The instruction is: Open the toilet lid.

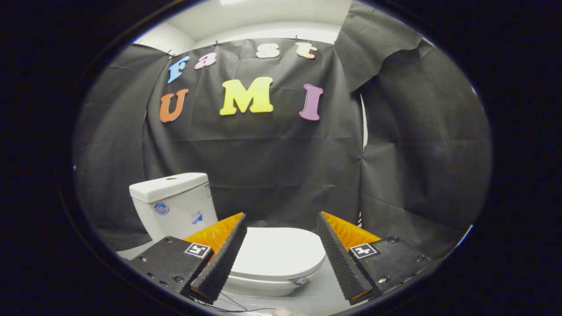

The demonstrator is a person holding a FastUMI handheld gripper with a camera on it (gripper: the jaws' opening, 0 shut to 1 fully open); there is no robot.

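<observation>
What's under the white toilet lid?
The lid is shut flat, so the bowl inside is covered. Under its front edge just the white seat rim peeks out. The tongs are open, held above the lid without touching it.
</observation>
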